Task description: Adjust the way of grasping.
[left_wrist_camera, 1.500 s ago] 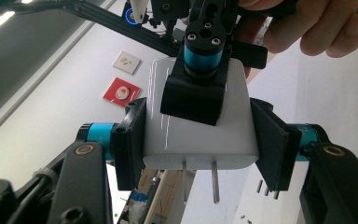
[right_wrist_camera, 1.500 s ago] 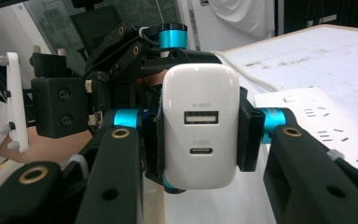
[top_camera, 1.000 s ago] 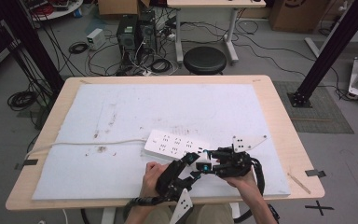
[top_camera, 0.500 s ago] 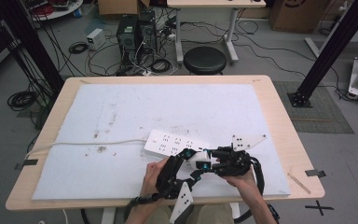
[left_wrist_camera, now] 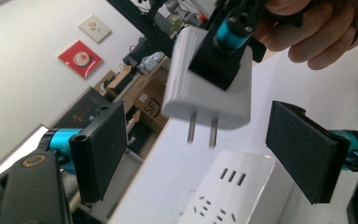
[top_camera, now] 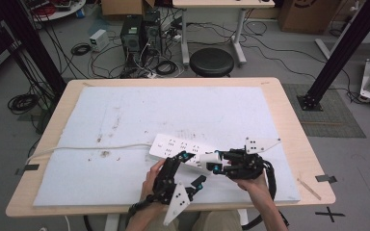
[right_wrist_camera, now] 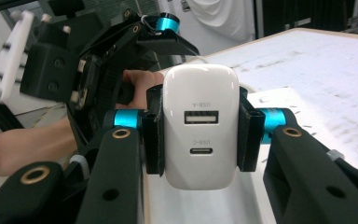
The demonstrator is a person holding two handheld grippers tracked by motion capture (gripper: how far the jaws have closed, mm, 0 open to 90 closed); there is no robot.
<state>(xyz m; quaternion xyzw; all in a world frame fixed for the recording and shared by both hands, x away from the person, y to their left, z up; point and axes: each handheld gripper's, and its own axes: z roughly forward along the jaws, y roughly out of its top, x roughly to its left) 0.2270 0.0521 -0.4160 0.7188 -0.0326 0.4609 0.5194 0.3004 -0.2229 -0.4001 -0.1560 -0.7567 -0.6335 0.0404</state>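
A white power strip (top_camera: 180, 146) lies on the white mat, its cord (top_camera: 86, 148) running off to the left. My right gripper (top_camera: 212, 162) is shut on a white USB charger (right_wrist_camera: 200, 126), gripping it by its sides with the port face toward the camera. In the left gripper view the charger (left_wrist_camera: 209, 88) hangs with its two prongs pointing down, just above the end of the strip (left_wrist_camera: 235, 191). My left gripper (top_camera: 194, 168) is open wide beside the strip's near end, and its pads (left_wrist_camera: 100, 154) hold nothing.
The white mat (top_camera: 125, 110) covers most of the wooden table (top_camera: 289, 110). Black tape marks (top_camera: 325, 177) sit near the right edge. A stool (top_camera: 212, 61), computers and cables stand on the floor beyond the far edge.
My right gripper has edged the charger slightly toward the power strip. The left gripper has shifted only a little and stays open.
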